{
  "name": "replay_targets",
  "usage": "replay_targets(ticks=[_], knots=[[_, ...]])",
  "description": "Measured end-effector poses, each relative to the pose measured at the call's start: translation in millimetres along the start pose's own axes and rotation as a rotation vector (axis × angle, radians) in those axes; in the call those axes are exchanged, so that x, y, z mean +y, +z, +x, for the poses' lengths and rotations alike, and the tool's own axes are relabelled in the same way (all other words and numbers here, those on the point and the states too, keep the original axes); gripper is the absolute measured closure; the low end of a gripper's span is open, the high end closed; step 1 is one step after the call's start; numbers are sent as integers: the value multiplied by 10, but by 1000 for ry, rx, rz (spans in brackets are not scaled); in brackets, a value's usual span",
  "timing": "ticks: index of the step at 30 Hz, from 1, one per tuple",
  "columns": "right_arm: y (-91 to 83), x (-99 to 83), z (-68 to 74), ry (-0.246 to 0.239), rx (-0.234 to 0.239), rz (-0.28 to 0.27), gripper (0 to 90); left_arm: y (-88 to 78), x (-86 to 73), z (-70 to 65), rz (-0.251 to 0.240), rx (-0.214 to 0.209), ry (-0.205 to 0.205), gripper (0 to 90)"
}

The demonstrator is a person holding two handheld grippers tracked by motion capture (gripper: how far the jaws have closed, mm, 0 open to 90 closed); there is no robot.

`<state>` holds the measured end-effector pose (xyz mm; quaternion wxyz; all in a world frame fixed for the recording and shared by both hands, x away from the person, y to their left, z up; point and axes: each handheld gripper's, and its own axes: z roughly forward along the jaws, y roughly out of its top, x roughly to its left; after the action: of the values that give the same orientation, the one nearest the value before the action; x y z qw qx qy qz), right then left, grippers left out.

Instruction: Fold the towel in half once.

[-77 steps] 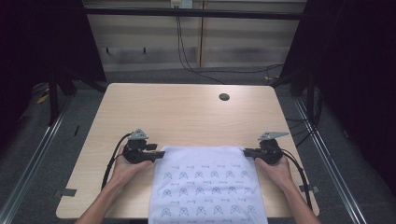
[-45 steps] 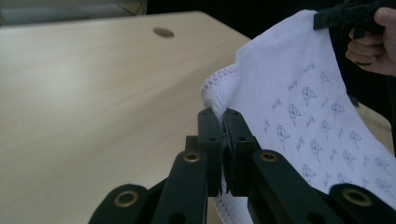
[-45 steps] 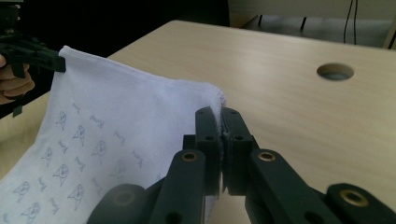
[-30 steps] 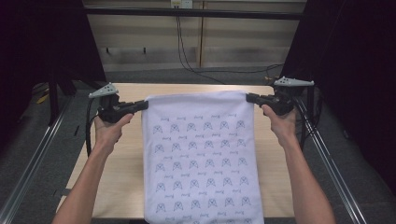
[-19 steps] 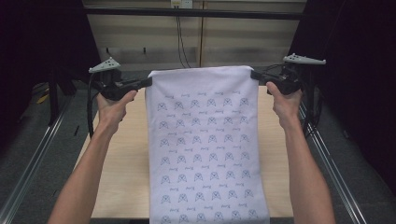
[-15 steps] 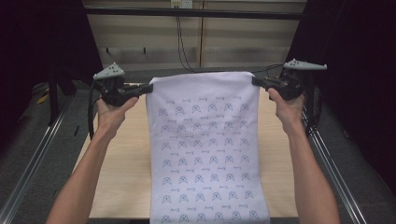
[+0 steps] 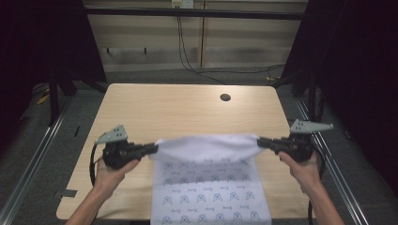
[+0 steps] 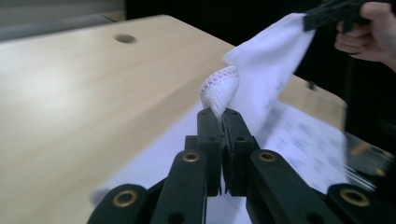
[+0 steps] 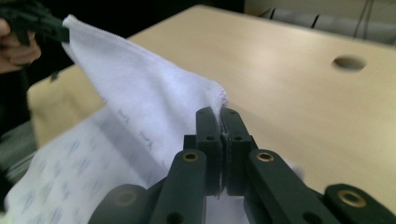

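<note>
Two corners of one white printed cloth (image 7: 206,187) carry the whole figure. We see the cloth stretched crosswise between the tools, its top edge held just above the bench (image 7: 178,112) and sagging slightly at the middle, while its lower part lies flat on the near half of the bench and runs off the front edge toward the person. The long axis of the cloth therefore runs from the held edge back to the person, and the held edge runs left to right. The left tool (image 7: 152,149) pinches the left corner and the right tool (image 7: 260,140) the right corner; both stand about level, tips pointing inward at each other, so neither hand is nearer the cloth than the other. We judge that the coming move, laying the held edge down onto the part already on the bench or spreading it farther out, turns on keeping that edge square to the long axis.

The left gripper view shows what the high view cannot: jaws closed fully on a bunched, hemmed corner (image 8: 219,91). The right gripper view shows the same clamp on a flatter corner (image 9: 217,100). The high view alone gives the far, bare half of the bench with its round hole (image 7: 225,97).
</note>
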<state>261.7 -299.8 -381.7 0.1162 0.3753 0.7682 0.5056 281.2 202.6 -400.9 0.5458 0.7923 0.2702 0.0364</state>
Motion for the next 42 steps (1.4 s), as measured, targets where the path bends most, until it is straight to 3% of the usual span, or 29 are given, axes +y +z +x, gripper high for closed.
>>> replay_targets(ticks=[1,3,5,6,7,9,10,12,13,15,18,19,23,25,31,35,38,40,42], knots=[[-38,-108,69,-1,9,13,880,-16,-109,-77,23,0,-5,878],[-79,-353,168,16,28,56,880,-18,-314,-153,43,-53,-50,877],[-72,-619,214,53,39,106,881,6,-492,-191,110,-70,-68,877],[-53,-751,225,68,42,135,881,35,-622,-194,149,-73,-121,877],[-35,-904,240,92,48,169,881,54,-689,-204,174,-82,-146,877],[-17,-1047,253,109,48,227,881,131,-807,-267,271,-105,-148,877],[-18,-1088,255,123,49,253,881,208,-878,-305,329,-143,-146,877],[3,-1110,234,137,54,286,880,282,-935,-334,387,-120,-122,876],[17,-1108,230,141,55,292,881,305,-942,-316,398,-117,-131,876],[75,-1116,244,131,55,329,880,281,-943,-287,379,-132,-147,876],[175,-1181,273,111,46,403,880,300,-988,-261,425,-80,-126,877],[200,-1196,267,113,45,412,881,313,-984,-230,423,-93,-132,878],[265,-1178,207,121,47,407,881,364,-966,-168,399,-76,-104,881],[301,-1154,179,124,29,403,881,387,-937,-125,396,-45,-82,882],[484,-1042,-8,151,0,378,881,515,-804,218,368,16,-80,884],[684,-925,-178,177,-16,357,881,640,-681,479,348,104,-59,885],[839,-799,-268,154,-50,368,881,733,-605,705,321,141,-106,884],[955,-698,-345,129,-82,387,881,804,-546,822,311,178,-91,885],[1077,-612,-453,120,-101,383,881,874,-504,961,287,195,-111,885]])
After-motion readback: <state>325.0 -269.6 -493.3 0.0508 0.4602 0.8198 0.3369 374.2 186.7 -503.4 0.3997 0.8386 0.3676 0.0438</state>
